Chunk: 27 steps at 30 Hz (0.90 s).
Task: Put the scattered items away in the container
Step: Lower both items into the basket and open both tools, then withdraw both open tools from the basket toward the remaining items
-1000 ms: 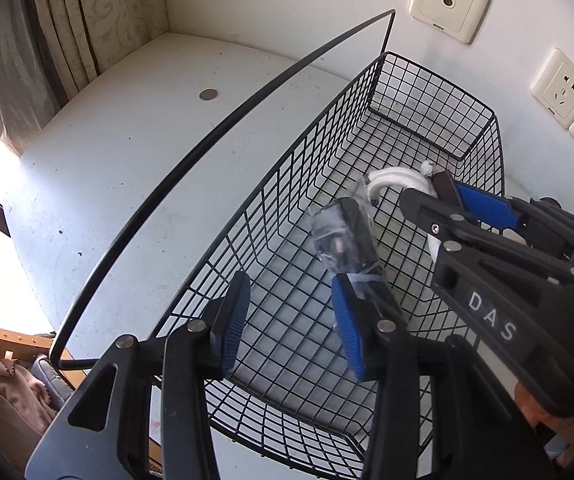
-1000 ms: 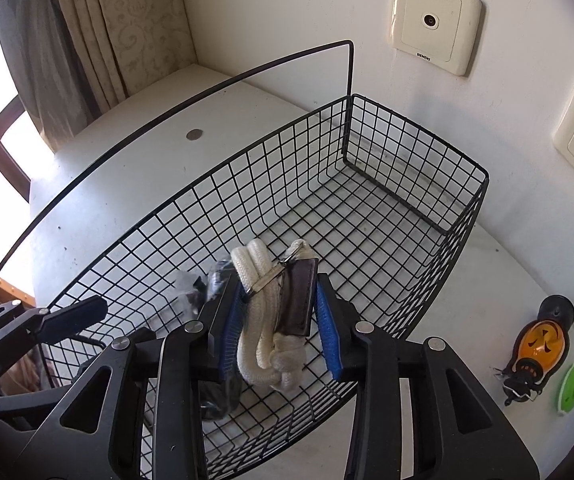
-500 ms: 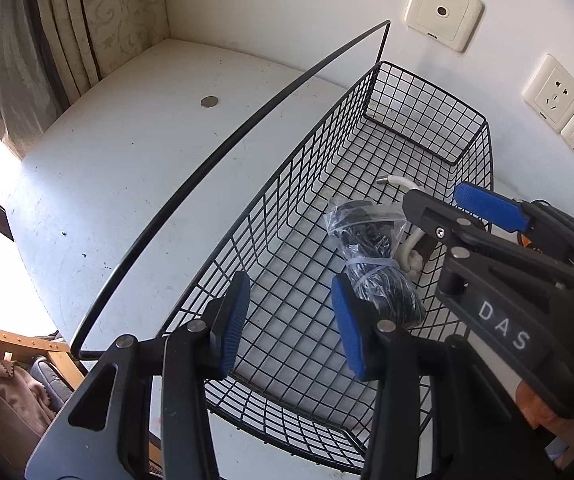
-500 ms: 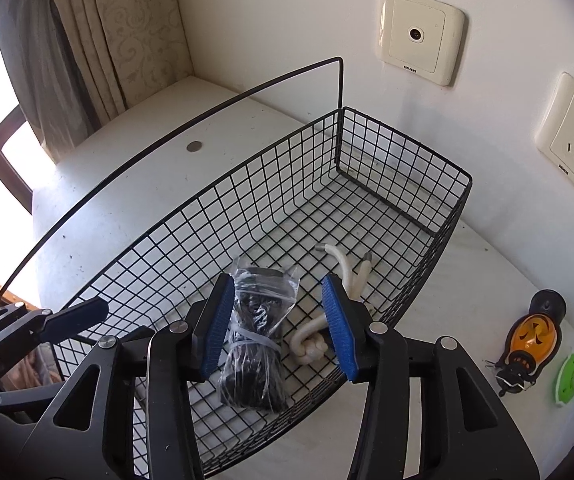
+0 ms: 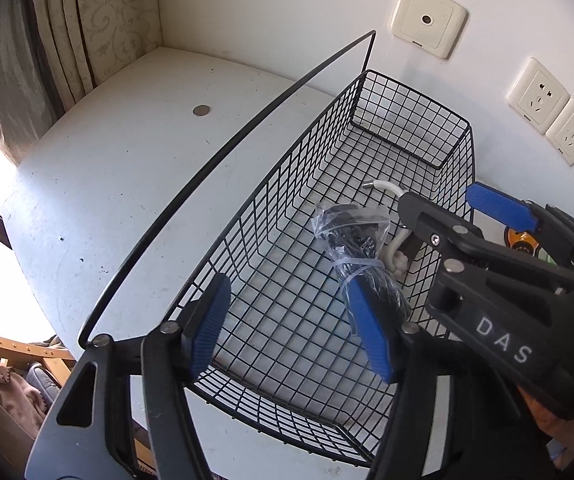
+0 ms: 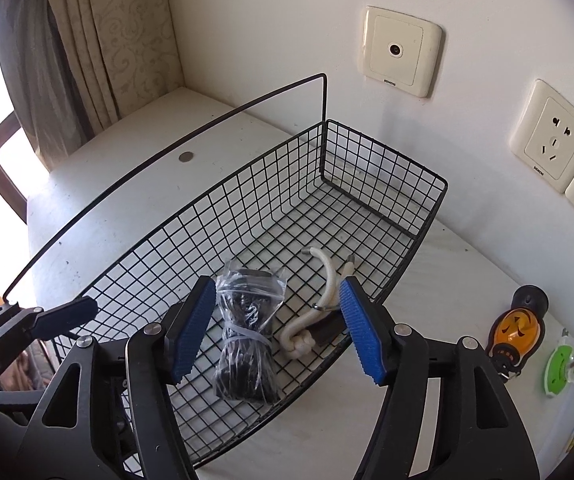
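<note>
A black wire basket (image 6: 383, 152) (image 5: 411, 92) with a tall wire handle stands on the white table. Inside it lie a black cable bundle in a clear plastic bag (image 6: 245, 332) (image 5: 353, 240) and a white knotted rope with a dark tag (image 6: 319, 312) (image 5: 393, 240). My left gripper (image 5: 291, 324) is open and empty above the basket's near end. My right gripper (image 6: 277, 332) is open and empty above the two items. The right gripper also shows in the left wrist view (image 5: 455, 208), where it hides part of the rope.
An orange pumpkin-faced gadget (image 6: 517, 330) and a green round item (image 6: 563, 366) lie on the table right of the basket. A coin (image 6: 185, 156) (image 5: 201, 110) lies beyond the handle. Wall sockets (image 6: 553, 148) and a curtain (image 6: 99, 40) line the back.
My right gripper opened and let the white rope drop into the basket beside the bagged cable. Both grippers rose and drew back from the basket.
</note>
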Each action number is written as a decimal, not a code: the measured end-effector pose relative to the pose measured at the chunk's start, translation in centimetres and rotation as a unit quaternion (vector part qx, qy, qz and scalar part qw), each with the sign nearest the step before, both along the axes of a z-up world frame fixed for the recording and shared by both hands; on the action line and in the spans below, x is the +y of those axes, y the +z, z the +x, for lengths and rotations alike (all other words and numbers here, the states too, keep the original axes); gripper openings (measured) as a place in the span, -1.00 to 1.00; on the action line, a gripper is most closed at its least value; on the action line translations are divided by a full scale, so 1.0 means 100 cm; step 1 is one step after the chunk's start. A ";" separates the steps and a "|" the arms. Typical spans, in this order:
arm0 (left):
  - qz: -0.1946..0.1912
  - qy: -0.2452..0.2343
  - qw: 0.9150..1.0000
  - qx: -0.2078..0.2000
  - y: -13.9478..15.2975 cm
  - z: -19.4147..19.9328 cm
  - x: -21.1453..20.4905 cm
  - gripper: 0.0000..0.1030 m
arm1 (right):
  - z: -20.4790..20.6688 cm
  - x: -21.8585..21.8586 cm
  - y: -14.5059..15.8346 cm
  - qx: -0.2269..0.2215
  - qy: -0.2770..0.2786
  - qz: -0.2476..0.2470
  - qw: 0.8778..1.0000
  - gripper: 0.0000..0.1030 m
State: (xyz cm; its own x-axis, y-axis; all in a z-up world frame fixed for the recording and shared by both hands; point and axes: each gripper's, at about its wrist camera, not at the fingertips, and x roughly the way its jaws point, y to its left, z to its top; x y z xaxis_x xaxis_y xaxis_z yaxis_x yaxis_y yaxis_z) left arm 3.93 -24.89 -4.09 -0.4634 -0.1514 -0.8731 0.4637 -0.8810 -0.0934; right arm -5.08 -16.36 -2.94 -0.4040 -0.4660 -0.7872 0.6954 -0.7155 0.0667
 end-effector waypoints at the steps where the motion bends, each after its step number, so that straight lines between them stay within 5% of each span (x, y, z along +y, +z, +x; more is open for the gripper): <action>1: 0.000 -0.001 1.000 0.000 0.001 0.000 0.001 0.20 | 0.000 0.000 0.001 0.002 0.001 -0.001 1.000 0.29; 27: -0.028 -0.023 0.999 0.019 0.021 0.001 0.032 0.37 | 0.000 0.031 0.029 0.033 -0.027 -0.004 0.999 0.37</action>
State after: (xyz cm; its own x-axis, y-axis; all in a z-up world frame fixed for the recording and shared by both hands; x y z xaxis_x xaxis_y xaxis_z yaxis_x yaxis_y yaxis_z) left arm 4.00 -21.70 -1.99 -0.5032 -0.1765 -0.8460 0.4191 -0.9060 -0.0602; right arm -5.05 -13.26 -0.02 -0.4804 -0.4486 -0.7536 0.6587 -0.7519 0.0278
